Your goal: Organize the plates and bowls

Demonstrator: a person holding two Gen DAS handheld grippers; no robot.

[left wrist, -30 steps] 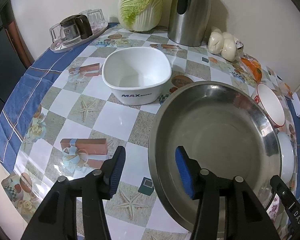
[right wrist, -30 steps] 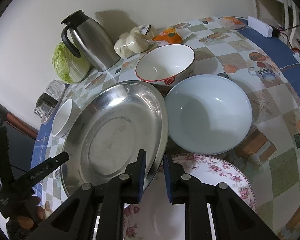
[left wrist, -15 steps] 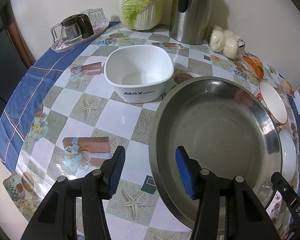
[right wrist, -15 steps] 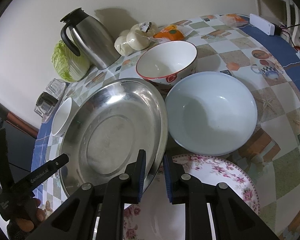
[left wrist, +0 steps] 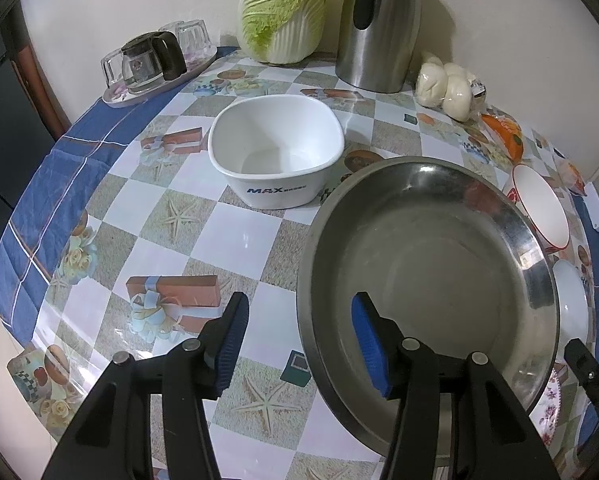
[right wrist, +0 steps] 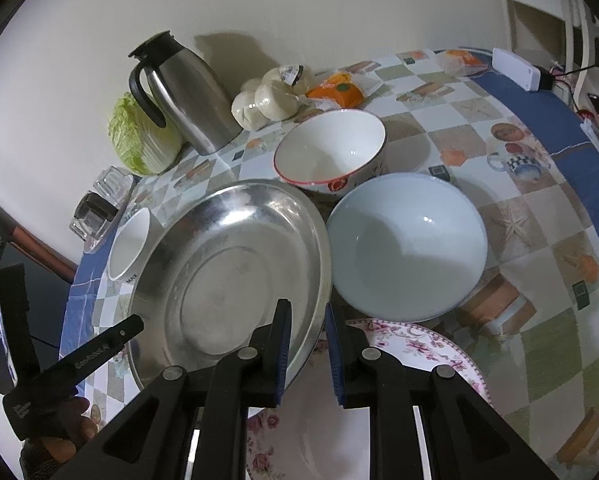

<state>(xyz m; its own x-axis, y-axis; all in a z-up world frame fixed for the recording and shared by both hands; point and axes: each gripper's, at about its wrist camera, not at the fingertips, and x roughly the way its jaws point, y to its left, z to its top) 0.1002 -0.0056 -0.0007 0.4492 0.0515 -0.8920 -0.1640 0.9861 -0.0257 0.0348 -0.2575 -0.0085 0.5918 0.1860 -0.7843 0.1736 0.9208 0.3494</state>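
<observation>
since the earlier frame the steel basin (right wrist: pixel 227 276) sits a little lower and its far edge now reaches past the square white bowl (left wrist: pixel 276 152). right gripper (right wrist: pixel 306 352) is clenched on its rim, over the floral plate (right wrist: pixel 439 356). left gripper (left wrist: pixel 297 344) stays released, its jaws astride the basin's other rim, touching nothing.

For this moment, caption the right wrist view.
Right hand-held gripper clamps the steel pan's rim, above a floral plate, beside a pale bowl.

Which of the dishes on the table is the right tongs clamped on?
The large stainless steel pan: the right tongs pinch its near rim, lapping the floral plate. The pale blue bowl and red-rimmed bowl sit free.
</observation>
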